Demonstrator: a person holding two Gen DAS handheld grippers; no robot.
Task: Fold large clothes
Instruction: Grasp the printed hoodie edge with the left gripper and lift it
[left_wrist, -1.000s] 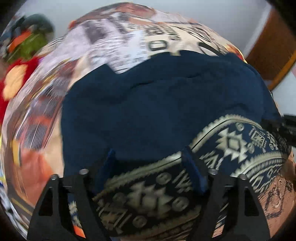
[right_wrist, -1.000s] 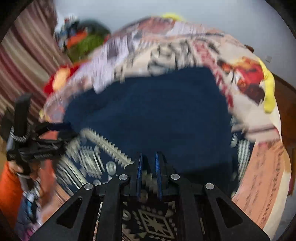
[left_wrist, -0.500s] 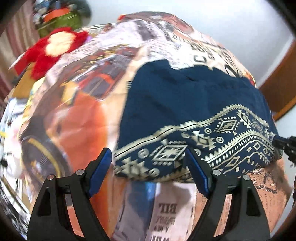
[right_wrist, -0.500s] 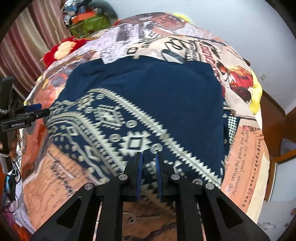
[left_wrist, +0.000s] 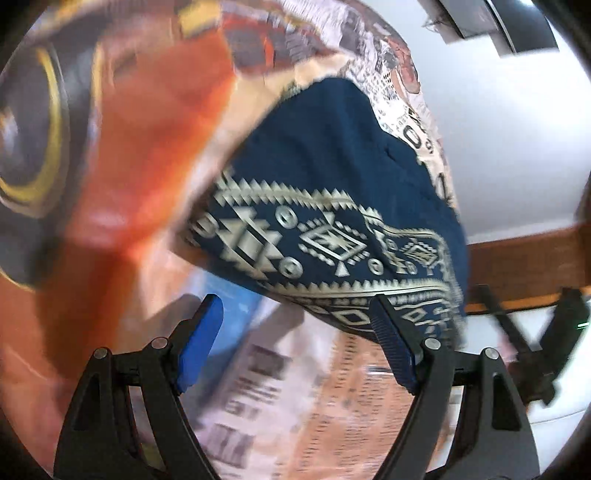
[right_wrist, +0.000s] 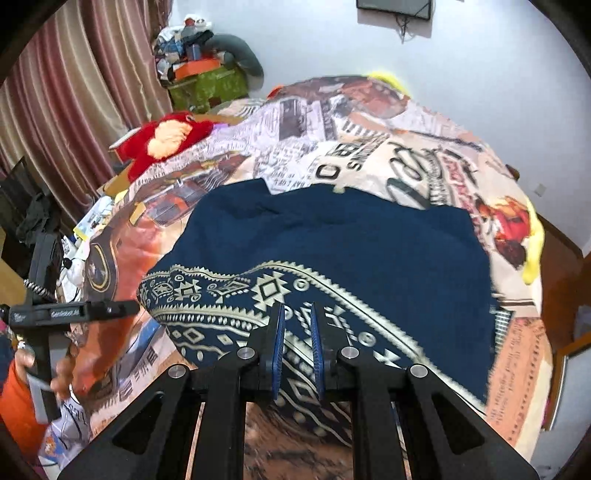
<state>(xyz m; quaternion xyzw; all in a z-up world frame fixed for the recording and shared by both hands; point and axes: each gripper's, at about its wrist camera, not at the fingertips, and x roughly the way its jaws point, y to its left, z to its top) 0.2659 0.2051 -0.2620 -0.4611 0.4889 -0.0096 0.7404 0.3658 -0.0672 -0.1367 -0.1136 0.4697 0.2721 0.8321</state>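
Even, bright indoor light; the left wrist view smears with motion blur, both bulge and darken at their rims.

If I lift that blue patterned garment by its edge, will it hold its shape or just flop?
The garment will likely flop: it lies creased and follows the bedspread beneath. It is probably light for its size, as it looks thin. The shut right tool seems to pinch the patterned hem, so the rest would probably hang and drag.

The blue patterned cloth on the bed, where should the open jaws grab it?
Probably the near-left corner of the patterned border on the blue cloth. It sits slightly raised off the bedspread, so the left gripper could slide in low from the left side.
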